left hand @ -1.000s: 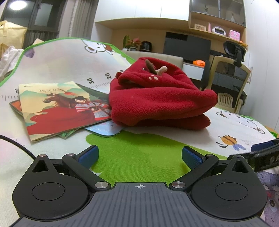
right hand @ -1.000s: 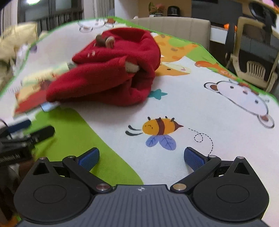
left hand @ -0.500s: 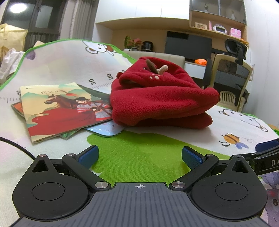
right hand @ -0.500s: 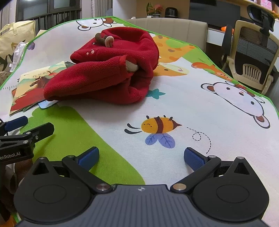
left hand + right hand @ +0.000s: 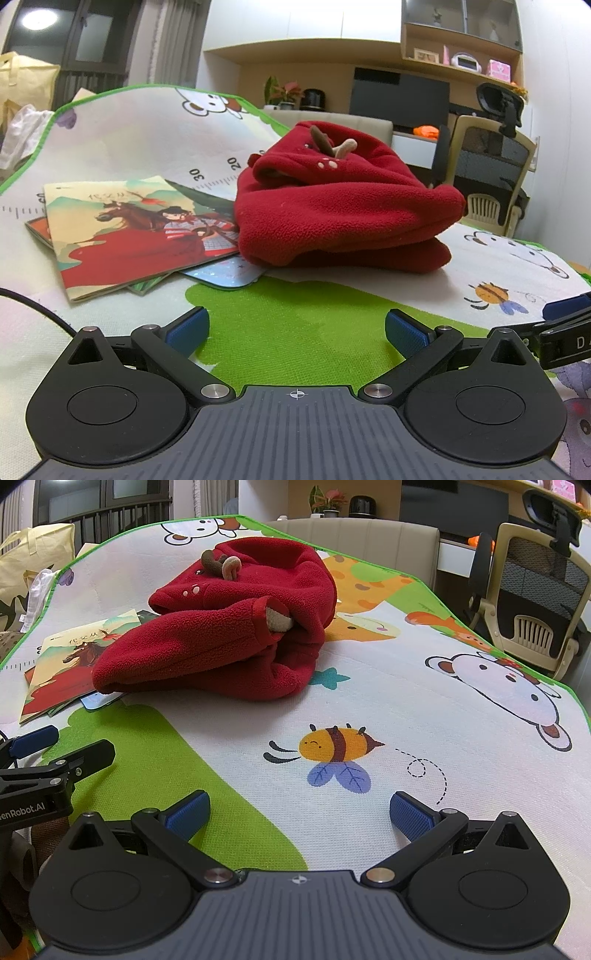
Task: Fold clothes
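The left gripper (image 5: 297, 328) is hovering low over the cartoon play mat (image 5: 295, 325), fingers spread wide and holding nothing. The right gripper (image 5: 299, 808) is hovering likewise, also spread and empty. The folded red fleece garment (image 5: 221, 627) is lying at 11 o'clock from it, partly overlapping picture books (image 5: 122, 232).

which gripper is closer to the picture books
Left. The left gripper is open just short of the picture books, which lie ahead to its left. The right gripper is open over the bee print, farther away.
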Demonstrator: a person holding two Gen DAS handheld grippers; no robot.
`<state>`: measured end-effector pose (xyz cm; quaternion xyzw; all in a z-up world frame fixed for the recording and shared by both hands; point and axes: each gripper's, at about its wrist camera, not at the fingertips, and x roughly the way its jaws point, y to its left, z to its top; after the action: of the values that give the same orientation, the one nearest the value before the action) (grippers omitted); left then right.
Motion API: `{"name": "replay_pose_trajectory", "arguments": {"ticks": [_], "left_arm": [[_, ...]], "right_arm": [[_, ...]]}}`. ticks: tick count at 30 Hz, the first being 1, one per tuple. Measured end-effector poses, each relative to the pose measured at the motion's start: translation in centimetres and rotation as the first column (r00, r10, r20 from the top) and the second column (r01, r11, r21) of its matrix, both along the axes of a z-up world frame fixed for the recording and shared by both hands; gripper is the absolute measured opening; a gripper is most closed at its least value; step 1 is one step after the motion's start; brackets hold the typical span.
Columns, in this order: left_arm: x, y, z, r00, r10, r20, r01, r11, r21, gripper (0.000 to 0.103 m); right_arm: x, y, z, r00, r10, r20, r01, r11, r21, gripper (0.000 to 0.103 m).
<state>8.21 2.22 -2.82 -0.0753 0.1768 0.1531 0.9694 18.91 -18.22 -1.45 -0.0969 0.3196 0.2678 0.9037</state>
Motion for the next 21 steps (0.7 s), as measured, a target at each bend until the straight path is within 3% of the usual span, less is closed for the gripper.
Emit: {"name": "replay_pose_trajectory", "arguments": {"ticks": [21], "left_arm": [[-0.22,0.36,0.11,1.0,-0.01,0.01,0.01,0.999,-0.032,0.103]], "right_arm": [[0.01,-0.05,0.0,1.0,0.0,0.0,0.0,1.0,0.001,0.103]]}}
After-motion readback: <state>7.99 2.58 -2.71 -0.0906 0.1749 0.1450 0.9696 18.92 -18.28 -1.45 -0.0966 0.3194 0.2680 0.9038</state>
